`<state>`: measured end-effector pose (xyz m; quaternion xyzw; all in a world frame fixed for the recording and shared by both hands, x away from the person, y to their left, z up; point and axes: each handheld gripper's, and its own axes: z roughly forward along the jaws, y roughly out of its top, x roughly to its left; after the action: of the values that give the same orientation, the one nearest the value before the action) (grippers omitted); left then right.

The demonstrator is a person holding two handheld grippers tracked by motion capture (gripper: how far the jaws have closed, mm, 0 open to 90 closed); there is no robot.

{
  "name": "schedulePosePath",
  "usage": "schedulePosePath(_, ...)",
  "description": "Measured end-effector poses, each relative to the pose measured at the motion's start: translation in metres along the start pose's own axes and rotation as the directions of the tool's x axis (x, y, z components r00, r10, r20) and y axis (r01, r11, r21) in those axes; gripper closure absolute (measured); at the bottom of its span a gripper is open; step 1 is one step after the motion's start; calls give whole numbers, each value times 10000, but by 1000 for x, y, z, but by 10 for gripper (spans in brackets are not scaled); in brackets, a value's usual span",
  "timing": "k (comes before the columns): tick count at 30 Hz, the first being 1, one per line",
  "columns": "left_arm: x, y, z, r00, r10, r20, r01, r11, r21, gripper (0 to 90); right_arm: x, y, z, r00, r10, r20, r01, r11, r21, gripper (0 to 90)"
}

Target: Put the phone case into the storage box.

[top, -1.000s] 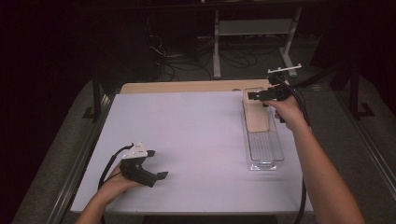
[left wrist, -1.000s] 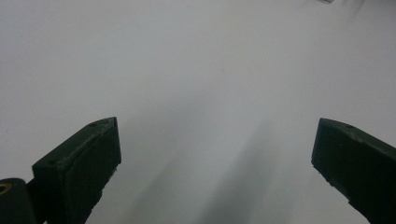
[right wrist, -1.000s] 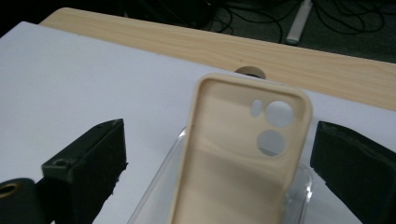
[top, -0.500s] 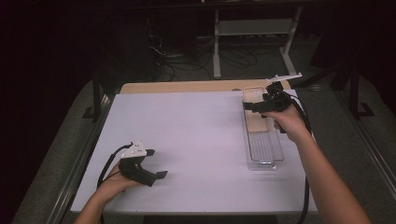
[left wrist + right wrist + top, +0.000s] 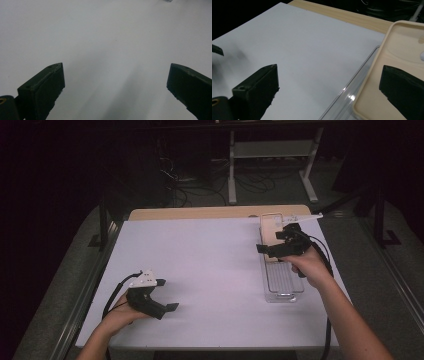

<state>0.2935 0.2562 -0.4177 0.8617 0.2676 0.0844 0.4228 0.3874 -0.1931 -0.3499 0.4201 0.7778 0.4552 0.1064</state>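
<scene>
I work at a big desk (image 5: 210, 270) with a white top. A strip of light wood (image 5: 200, 213) shows along its far edge. The room around it is dark, with a metal stand (image 5: 270, 150) and loose cables on the floor behind.

On the right side of the desk lies a long clear tray (image 5: 282, 282). Its near part has nothing in it. At its far end sits a flat cream case (image 5: 270, 227), shaped like a phone cover with a raised rim. In the right gripper view the cream case (image 5: 397, 62) lies partly over the clear tray's rim (image 5: 352, 90).

My right gripper (image 5: 267, 248) hangs over the far part of the tray, just beside the case. Its jaws are spread wide and hold nothing. One jaw is over the white top and the other is over the case.

My left gripper (image 5: 170, 308) rests low at the near left, well apart from the tray. Its jaws are spread wide too, with only the bare white top (image 5: 105, 50) between them.

I think the step now is to grab the cream case with the right gripper. To do it well, I would turn the gripper so one jaw goes outside the case's long edge and one goes inside the rim. Then I would go down slowly and close gently. The case is thin and may slip, and the tray is light and could slide if I bump it. The left gripper could come over and hold the tray.
</scene>
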Motion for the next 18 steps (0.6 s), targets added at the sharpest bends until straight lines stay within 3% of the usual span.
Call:
schedulePosePath(6, 3, 8, -4, 9998, -61, 165, 64, 9998, -173, 11, 7, -16, -5, 9997, -149, -196, 148, 9999, -82, 19)
schedulePosePath(18, 4, 23, -2, 9992, 189, 364, -194, 9997, 145, 12, 20, -45, -19, 9973, -534, -498, 521, 9983, -269, 19)
